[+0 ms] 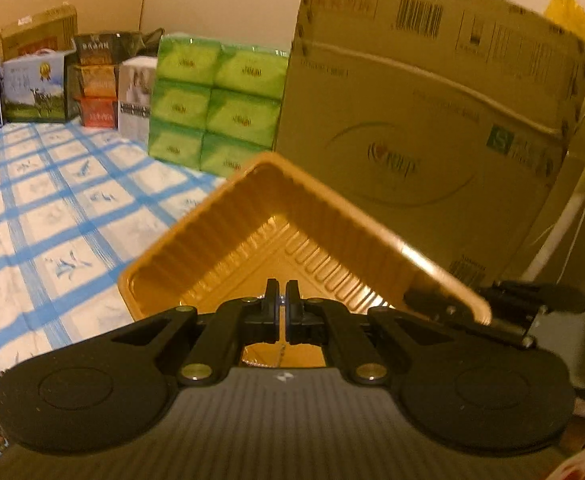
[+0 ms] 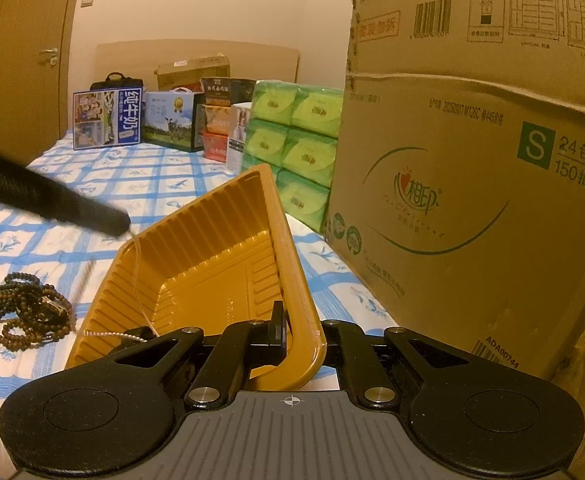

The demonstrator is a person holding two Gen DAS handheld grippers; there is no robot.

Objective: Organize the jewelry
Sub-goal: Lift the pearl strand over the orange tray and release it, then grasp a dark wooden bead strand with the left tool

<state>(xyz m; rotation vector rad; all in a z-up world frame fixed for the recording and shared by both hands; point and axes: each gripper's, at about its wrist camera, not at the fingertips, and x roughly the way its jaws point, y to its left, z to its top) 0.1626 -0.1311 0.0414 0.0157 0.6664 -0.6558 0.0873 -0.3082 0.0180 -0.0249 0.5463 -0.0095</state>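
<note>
Necklace chain [image 2: 134,280] pinched in closed left tongs [image 1: 281,292], right tongs [image 2: 288,336] clamping gold tray [image 2: 212,248] rim

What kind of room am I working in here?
Most likely a bedroom used for storage. The work surface is a bed with a blue-checked sheet and a headboard, there is a door, and a cardboard tissue carton and milk boxes are stacked on it.

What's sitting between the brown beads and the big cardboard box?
The gold tray, its rim pinched by the right gripper. The right wrist view shows it.
</note>
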